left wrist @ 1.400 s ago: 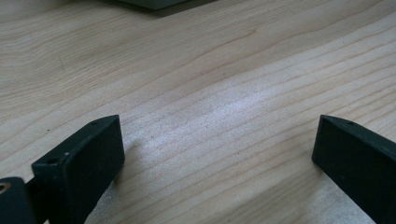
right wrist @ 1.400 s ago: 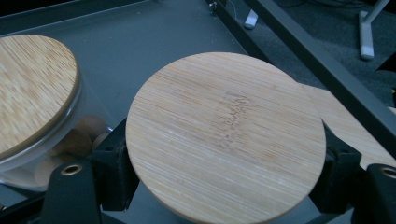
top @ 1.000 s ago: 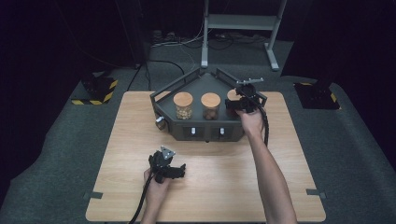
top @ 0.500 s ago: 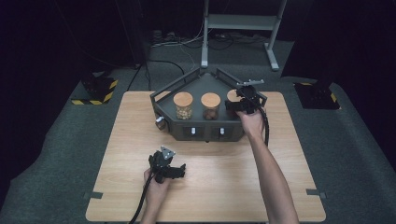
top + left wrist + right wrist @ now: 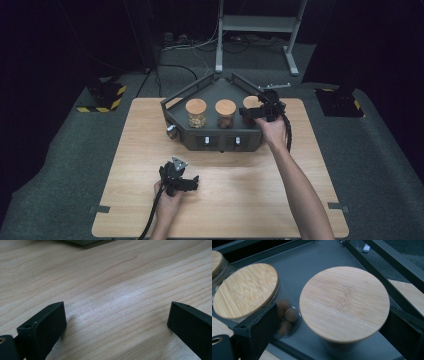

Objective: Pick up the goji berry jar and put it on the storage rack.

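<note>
On the dark tray at the table's far side, three wooden-lidded jars stand in a row.
The right gripper hangs over the rightmost jar, its jaws spread wide on either side of the lid, not touching it. The middle jar holds brown balls. The left gripper rests low over the bare wooden table, jaws wide apart.

A dark lab: hazard-striped floor blocks, metal stand, floor cables.
</note>
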A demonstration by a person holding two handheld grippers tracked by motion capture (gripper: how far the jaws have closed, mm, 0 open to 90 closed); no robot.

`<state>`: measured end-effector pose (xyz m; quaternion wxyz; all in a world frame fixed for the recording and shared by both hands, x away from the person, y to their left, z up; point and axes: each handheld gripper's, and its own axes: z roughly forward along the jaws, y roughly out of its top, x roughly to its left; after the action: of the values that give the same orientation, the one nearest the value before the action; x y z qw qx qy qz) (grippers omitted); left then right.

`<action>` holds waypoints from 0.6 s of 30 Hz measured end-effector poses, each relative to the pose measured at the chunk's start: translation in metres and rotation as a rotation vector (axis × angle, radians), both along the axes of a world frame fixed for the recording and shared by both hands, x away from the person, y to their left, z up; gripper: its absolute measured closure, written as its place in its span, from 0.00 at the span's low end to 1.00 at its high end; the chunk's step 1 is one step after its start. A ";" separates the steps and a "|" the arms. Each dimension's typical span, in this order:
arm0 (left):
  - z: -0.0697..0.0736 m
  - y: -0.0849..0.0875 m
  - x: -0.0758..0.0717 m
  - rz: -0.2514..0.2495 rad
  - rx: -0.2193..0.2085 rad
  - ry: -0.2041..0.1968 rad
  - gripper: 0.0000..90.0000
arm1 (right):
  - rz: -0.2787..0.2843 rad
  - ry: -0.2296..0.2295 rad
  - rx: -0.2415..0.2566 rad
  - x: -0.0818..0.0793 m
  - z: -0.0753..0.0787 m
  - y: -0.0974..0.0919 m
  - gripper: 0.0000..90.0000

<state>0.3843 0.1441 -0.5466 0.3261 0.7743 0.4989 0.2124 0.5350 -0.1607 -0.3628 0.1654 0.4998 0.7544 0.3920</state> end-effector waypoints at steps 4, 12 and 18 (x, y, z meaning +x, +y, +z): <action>0.000 0.000 0.000 0.000 0.000 0.000 0.03 | 0.003 -0.001 0.018 -0.002 0.000 -0.002 0.03; 0.000 0.000 0.000 -0.001 0.002 0.000 0.03 | 0.020 0.065 0.078 -0.005 0.000 -0.009 0.02; 0.000 0.000 0.000 -0.001 0.001 0.000 0.03 | 0.054 0.043 0.085 -0.017 0.002 -0.014 0.02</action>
<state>0.3843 0.1442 -0.5465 0.3257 0.7748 0.4985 0.2126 0.5179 -0.1745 -0.3605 0.1169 0.4941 0.7538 0.4171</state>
